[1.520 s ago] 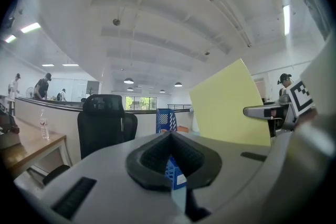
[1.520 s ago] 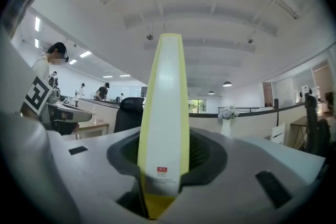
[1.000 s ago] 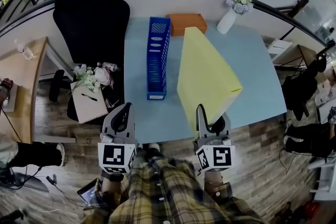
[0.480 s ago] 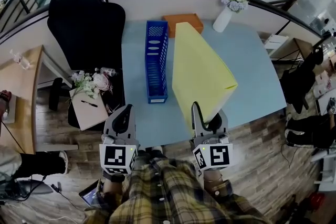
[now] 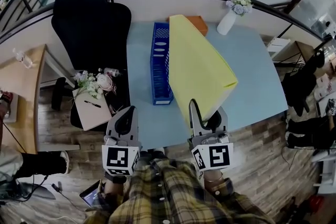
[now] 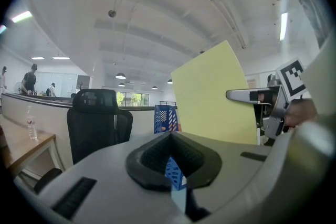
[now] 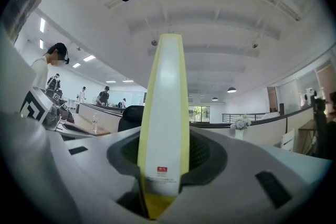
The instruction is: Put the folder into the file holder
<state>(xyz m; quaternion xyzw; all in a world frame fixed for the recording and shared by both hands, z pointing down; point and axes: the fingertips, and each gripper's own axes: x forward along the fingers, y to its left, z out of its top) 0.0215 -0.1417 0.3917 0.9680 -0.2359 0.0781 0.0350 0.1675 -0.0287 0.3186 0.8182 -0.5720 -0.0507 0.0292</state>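
My right gripper [image 5: 207,119] is shut on the near edge of a big yellow folder [image 5: 199,68]. The folder stands tilted on edge over the light blue table [image 5: 252,71], and its left side overlaps the right wall of the blue file holder [image 5: 160,63], which lies lengthwise on the table. In the right gripper view the folder's spine [image 7: 164,113] rises from between the pads [image 7: 202,157]. My left gripper [image 5: 125,122] hangs at the table's near edge, shut and holding nothing. In the left gripper view, the file holder [image 6: 165,118] and the folder [image 6: 215,97] show past its pads [image 6: 152,155].
A black office chair [image 5: 92,23] stands left of the table. A small stand with flowers and a bottle [image 5: 94,93] is below it. A white vase of flowers [image 5: 232,17] and an orange box [image 5: 199,22] sit at the table's far edge.
The right gripper has carried the folder left, from the table's middle until it overlaps the file holder's right side. The left gripper has hardly moved.
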